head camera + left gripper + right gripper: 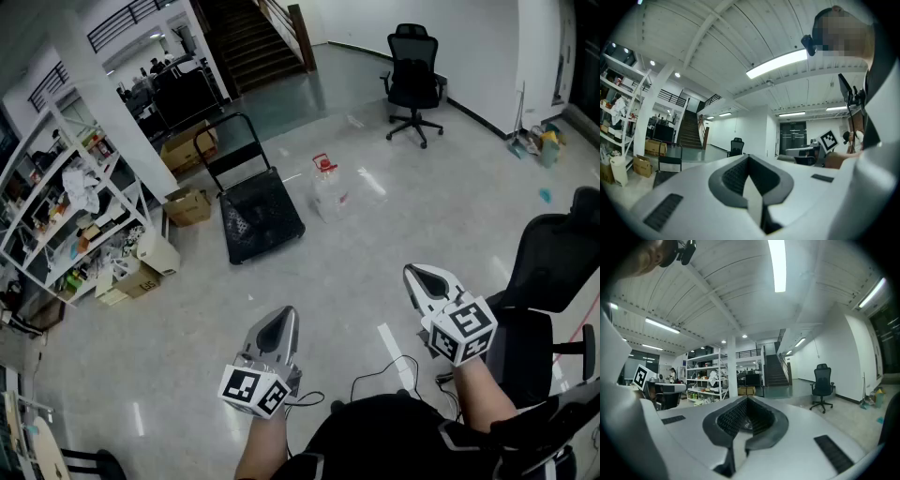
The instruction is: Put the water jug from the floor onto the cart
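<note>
We list: water jug (328, 187) upright on floor (366, 272), just beside cart (258, 216); left gripper (279, 319) and right gripper (424, 277), jaws pressed together, empty.

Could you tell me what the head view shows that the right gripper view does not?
Only the head view: the water jug standing on the floor beside the cart. Only the right gripper view: the ceiling light strip and the right gripper up close, jaws shut and empty. Both: the office chair, the shelving and the staircase.
</note>
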